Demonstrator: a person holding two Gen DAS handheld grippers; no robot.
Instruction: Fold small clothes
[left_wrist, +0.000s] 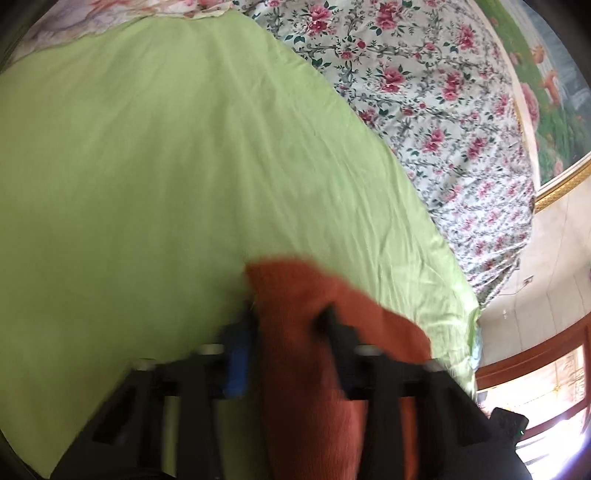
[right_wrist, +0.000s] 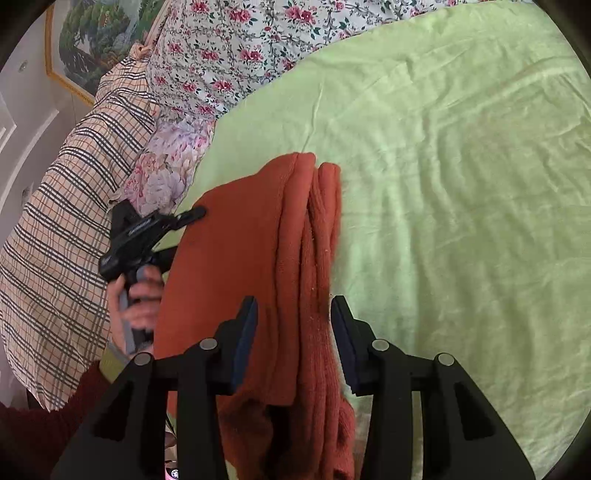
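A rust-orange knit garment (right_wrist: 258, 240) lies folded lengthwise on the light green sheet (right_wrist: 461, 184). My right gripper (right_wrist: 294, 314) is open, its fingers either side of the folded layers near the garment's near end. My left gripper (right_wrist: 186, 232) shows at the garment's left edge in the right wrist view, fingers above and below the cloth edge. In the left wrist view the left gripper (left_wrist: 288, 317) has the orange garment (left_wrist: 325, 350) between its fingers; the view is blurred and I cannot tell if the grip is closed.
A floral bedspread (left_wrist: 424, 110) lies beyond the green sheet (left_wrist: 147, 166). A plaid pillow (right_wrist: 66, 240) and a floral pillow (right_wrist: 162, 166) sit to the left. A framed picture (left_wrist: 554, 110) hangs on the wall. The bed edge drops off at the right in the left wrist view.
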